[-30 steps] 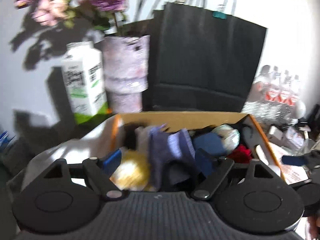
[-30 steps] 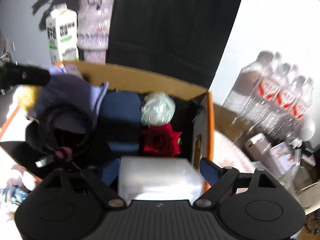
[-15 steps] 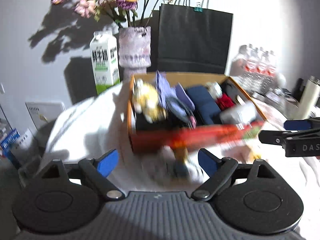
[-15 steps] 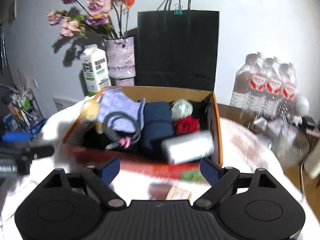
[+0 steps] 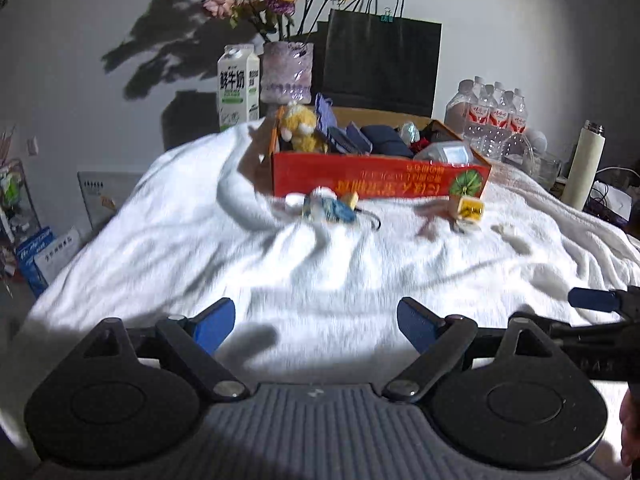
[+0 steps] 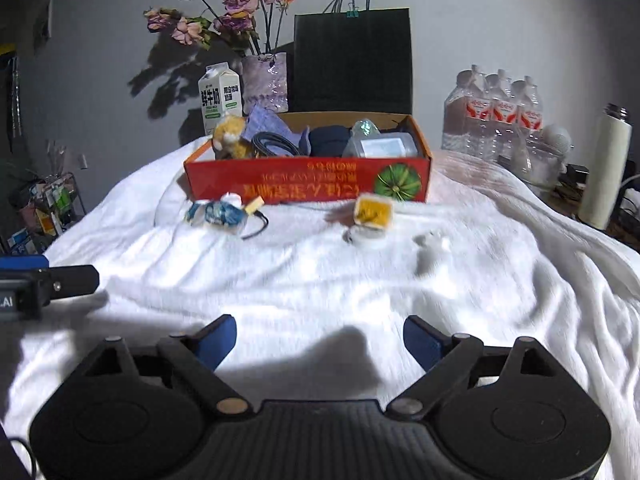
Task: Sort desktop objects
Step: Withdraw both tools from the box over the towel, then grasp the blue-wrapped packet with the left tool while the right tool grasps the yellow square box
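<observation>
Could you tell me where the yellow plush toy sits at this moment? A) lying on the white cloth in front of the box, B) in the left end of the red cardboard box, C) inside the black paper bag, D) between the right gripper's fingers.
B: the yellow plush toy sits inside the red cardboard box at its left end, beside the purple cloth.

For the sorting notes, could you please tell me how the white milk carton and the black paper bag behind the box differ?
The white milk carton is narrow with a gabled top and green print; the black paper bag is broad, plain and flat-topped. The carton stands left of the lilac vase, the bag right of it. The bag has looped handles with a clip; the carton has none. Both stand upright against the wall.
</observation>
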Demonstrator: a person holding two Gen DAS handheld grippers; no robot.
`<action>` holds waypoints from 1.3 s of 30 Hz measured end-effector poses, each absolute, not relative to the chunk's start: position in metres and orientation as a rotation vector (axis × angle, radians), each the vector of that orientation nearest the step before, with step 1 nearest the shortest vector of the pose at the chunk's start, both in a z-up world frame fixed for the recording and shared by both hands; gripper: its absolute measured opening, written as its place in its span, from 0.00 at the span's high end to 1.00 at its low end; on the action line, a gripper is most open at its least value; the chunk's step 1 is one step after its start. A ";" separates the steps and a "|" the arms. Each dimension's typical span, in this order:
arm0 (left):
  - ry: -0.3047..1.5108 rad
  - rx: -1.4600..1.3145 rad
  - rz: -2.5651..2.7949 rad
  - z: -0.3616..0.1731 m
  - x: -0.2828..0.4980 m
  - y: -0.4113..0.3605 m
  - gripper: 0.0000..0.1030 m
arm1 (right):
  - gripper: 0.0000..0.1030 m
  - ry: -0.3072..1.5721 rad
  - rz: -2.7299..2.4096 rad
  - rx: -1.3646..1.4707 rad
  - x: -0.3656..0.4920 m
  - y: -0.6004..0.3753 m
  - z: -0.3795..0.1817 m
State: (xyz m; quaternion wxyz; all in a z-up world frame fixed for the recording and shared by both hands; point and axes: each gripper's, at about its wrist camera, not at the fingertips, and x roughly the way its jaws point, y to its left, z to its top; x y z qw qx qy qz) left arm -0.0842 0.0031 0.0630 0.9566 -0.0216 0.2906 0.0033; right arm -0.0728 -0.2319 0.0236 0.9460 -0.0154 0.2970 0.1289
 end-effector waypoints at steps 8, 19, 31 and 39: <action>0.629 -0.013 0.032 0.052 -0.097 0.002 0.12 | 0.10 0.589 0.247 -0.081 -0.103 -0.238 0.012; 0.584 -0.016 -0.001 0.060 -0.049 0.001 0.20 | 0.12 0.558 0.232 -0.109 -0.079 -0.248 0.026; 0.635 -0.005 -0.023 0.043 0.106 0.009 0.34 | 0.13 0.522 0.193 -0.104 0.047 -0.235 0.032; 0.693 -0.112 -0.026 0.030 0.117 0.015 0.88 | 0.47 0.653 0.126 0.019 0.129 -0.232 0.003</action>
